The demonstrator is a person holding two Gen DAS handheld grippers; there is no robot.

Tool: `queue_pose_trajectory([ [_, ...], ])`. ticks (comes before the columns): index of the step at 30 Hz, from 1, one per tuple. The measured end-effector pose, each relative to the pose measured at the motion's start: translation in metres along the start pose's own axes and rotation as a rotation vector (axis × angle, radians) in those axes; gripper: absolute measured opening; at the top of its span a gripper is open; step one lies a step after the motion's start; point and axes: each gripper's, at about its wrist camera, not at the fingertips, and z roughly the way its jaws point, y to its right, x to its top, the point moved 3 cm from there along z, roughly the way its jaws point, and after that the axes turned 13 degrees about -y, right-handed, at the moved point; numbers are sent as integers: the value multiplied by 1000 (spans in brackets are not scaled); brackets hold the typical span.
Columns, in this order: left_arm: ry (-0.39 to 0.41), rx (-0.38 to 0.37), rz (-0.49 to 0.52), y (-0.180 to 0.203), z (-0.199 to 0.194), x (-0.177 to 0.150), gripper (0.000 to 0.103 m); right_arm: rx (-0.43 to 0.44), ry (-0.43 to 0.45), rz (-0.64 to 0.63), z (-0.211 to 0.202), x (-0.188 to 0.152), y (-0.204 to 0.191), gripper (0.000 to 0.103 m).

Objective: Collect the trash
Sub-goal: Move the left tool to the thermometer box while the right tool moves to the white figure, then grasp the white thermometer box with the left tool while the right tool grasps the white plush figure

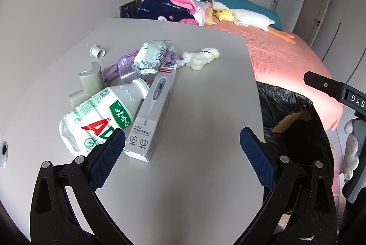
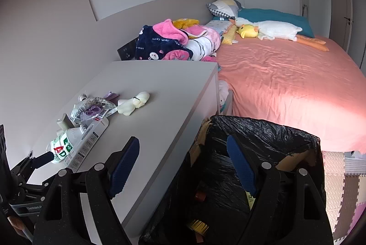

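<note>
Trash lies in a heap on the grey table (image 1: 194,89): a white AD bottle (image 1: 100,116) on its side, a grey thermometer box (image 1: 153,116), a silver foil wrapper (image 1: 151,57), purple plastic (image 1: 123,64), a cardboard tube (image 1: 90,82) and a cream squishy toy (image 1: 202,58). My left gripper (image 1: 183,142) stands open just in front of the box and bottle, nothing between its fingers. My right gripper (image 2: 183,151) is open too, hovering over the black-lined trash bin (image 2: 263,137) at the table's edge. The bottle (image 2: 61,146) and box (image 2: 84,146) show at the left of the right wrist view.
A small white pipe fitting (image 1: 97,51) sits near the wall. Beyond the table is a bed with a pink sheet (image 2: 286,80), piled blankets (image 2: 173,43) and a plush goose (image 2: 272,31). Foam floor mats (image 2: 338,187) lie beside the bin.
</note>
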Motion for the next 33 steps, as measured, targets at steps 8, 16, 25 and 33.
queue_pose_trajectory([
  [8, -22, 32, -24, -19, 16, 6, 96, 9, -31, -24, 16, 11, -11, 79],
  [16, -32, 33, -2, -23, 27, 9, 96, 23, -69, -5, 38, 26, -19, 79],
  [25, -75, 44, -15, -33, 46, 21, 66, 18, -104, -22, 64, 41, -29, 79],
  [33, -108, 38, -11, -36, 58, 24, 52, 38, -132, -9, 88, 57, -39, 79],
])
